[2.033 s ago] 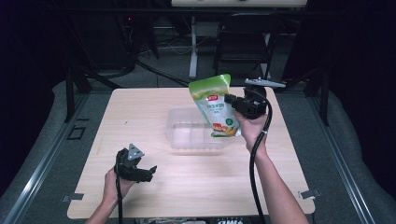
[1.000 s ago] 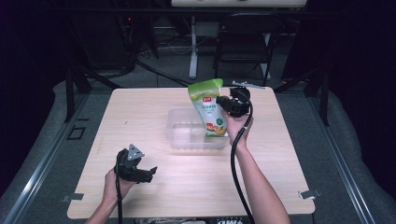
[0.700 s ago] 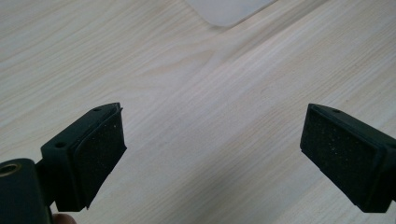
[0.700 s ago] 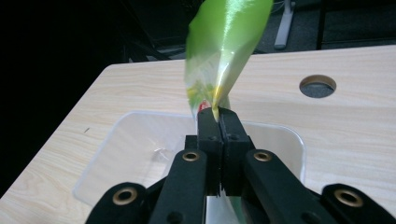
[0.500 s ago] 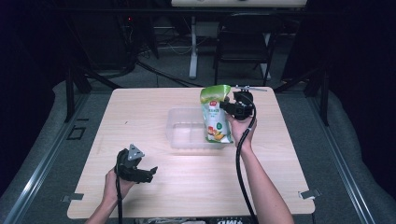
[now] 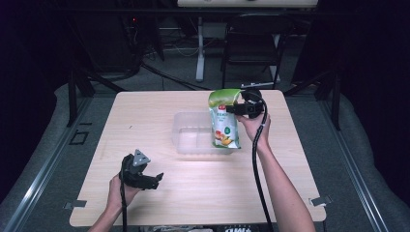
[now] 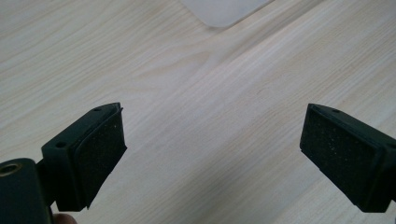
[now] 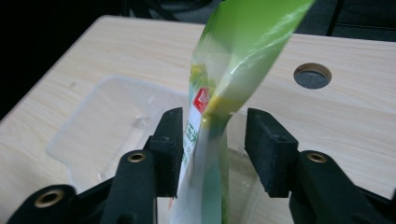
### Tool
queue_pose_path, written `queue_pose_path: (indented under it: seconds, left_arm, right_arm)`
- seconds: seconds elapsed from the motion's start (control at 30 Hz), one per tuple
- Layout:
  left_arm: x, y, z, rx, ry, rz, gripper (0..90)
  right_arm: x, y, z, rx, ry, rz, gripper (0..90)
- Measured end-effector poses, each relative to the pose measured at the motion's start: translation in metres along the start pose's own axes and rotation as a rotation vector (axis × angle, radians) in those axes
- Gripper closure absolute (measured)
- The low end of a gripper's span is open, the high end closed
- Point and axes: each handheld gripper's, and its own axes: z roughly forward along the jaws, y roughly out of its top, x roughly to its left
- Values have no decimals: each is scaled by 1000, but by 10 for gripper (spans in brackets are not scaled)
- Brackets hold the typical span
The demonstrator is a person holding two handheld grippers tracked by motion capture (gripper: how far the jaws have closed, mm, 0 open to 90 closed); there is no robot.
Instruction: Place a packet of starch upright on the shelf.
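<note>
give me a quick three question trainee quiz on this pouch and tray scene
1. True or false: the green pouch stands upright in the clear tray.
2. Which hand-held gripper has the pouch between its jaws? A) left hand-held gripper B) right hand-held gripper
3. Fill in: the left hand-held gripper's jaws stand wide apart above the bare wooden ____.

Key
1. True. It stands at the tray's right end in the high view.
2. B. In the right gripper view its jaws have just been opening, with a gap on the right side of the pouch.
3. Table.
</note>
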Motion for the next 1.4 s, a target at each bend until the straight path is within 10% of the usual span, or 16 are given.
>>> queue_pose_path:
  seconds: [0.23, 0.57, 1.0, 1.4]
  left_arm:
    - [1, -1, 0, 8, -4, -3, 65]
    - [2, -2, -1, 8, -6, -1, 67]
    - [2, -2, -1, 6, -4, 2, 68]
    - [1, -1, -1, 1, 3, 5, 68]
  right_arm:
    - [-1, 14, 17, 95, 24, -44, 514]
    - [-8, 17, 25, 125, 81, 24, 829]
    - [-1, 2, 11, 21, 149, 141, 894]
    - [13, -7, -12, -83, 176, 130, 895]
